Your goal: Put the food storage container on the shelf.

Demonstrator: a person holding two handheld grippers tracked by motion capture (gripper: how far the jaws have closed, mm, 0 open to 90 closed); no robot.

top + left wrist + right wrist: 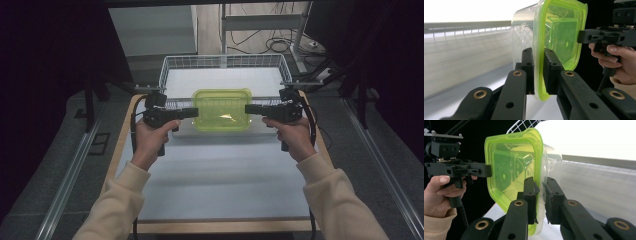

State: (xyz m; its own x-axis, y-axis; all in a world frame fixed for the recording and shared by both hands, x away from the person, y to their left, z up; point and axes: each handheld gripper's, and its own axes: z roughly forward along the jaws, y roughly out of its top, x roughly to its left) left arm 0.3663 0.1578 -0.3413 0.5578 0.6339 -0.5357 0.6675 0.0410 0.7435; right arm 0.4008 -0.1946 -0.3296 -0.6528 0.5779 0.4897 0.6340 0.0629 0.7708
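Observation:
A clear plastic container with a lime-green lid (222,107) hangs level a little above the white table, in front of the wire basket. My left gripper (195,112) is shut on its left rim and my right gripper (248,109) on its right rim. In the left gripper view the jaws (538,53) pinch the green rim of the container (560,32), with the right gripper (584,37) and its hand at the far side. The right gripper view has its jaws (541,182) clamped on the rim of the container (511,162), and the left gripper (487,171) holds the opposite edge.
A white wire basket (225,62) stands just behind the container at the table's far end. The white table top (215,170) with wooden edges stretches toward the person. Metal rails run along both sides of the floor, and cables lie behind the basket.

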